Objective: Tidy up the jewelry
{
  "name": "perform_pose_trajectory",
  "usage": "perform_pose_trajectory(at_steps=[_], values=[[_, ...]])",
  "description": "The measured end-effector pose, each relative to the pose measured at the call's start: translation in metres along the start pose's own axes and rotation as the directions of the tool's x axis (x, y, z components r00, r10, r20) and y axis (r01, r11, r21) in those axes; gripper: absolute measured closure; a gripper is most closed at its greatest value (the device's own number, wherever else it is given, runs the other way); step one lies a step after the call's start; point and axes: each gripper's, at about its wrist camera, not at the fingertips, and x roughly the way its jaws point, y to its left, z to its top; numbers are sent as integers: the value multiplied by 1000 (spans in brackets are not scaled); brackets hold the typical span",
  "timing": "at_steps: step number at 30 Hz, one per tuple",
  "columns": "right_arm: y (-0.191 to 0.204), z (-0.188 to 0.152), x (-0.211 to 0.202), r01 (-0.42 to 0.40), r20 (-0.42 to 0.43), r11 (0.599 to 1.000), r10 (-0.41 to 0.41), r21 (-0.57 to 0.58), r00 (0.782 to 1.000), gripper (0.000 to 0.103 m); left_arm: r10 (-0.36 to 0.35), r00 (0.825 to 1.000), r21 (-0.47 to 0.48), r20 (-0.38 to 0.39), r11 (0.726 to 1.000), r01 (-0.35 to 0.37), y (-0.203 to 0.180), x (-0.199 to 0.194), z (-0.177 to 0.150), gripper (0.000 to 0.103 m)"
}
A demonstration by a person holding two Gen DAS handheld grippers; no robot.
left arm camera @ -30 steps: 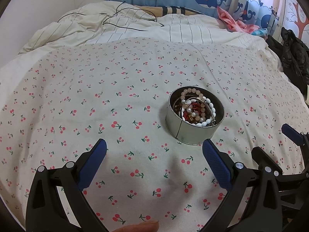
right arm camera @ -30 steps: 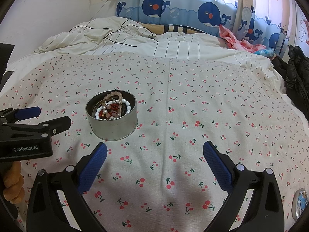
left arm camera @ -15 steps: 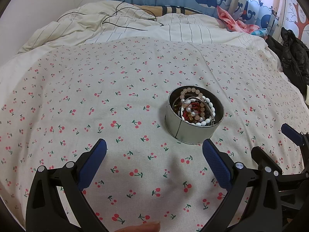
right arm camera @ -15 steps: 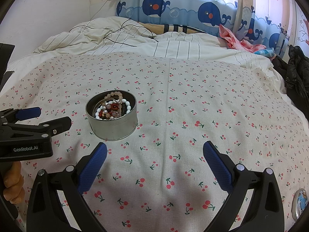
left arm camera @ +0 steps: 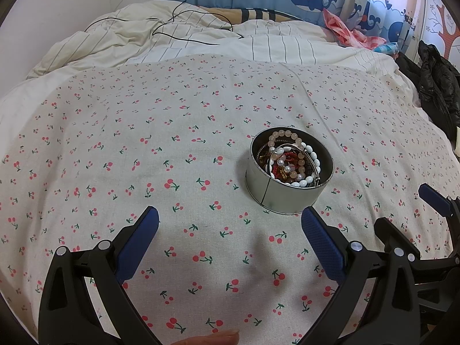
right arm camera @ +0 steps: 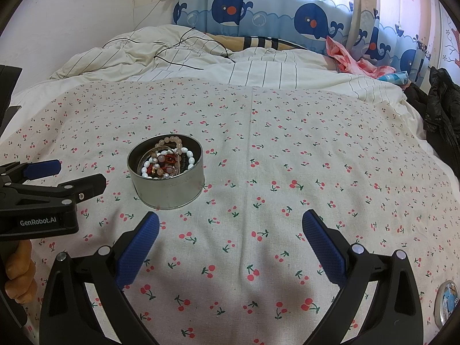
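Note:
A round metal tin [left arm camera: 287, 198] stands on the cherry-print cloth [left arm camera: 143, 158]. It holds several bead bracelets [left arm camera: 290, 161], white, pink and red. It also shows in the right wrist view [right arm camera: 168, 189] with the bracelets [right arm camera: 168, 161] inside. My left gripper [left arm camera: 230, 230] is open and empty, just short of the tin, which sits ahead and to its right. My right gripper [right arm camera: 230, 233] is open and empty, with the tin ahead to its left. The left gripper's side [right arm camera: 43, 201] shows at the left of the right wrist view.
A round tin lid [right arm camera: 447, 302] lies at the lower right edge of the cloth. A rumpled striped duvet [right arm camera: 201, 60] with a black cable [right arm camera: 184, 49] lies behind. Black clothing [left arm camera: 437, 86] and pink fabric [right arm camera: 353, 60] sit at the right. Whale-print curtains hang at the back.

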Motion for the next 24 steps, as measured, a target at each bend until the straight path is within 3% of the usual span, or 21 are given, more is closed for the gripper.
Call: perform_pose_trajectory(at_steps=[6,11,17,24], values=[[1,0,0,0,0,1000,0,0,1000,8,15,1000,-5,13,1000,-15,0,-1,-1,8],[0,0,0,0,0,1000,0,0,1000,8,76,993,27,95,996,-79,-4,-12,-2,16],[1,0,0,0,1,1000,0,2,1000,8,55,996,66,65,996,-60,-12,-9,-2,15],[2,-1,0,0,1,1000,0,2,1000,8,28,999,33,39,999,-29,-5,-6,0,14]])
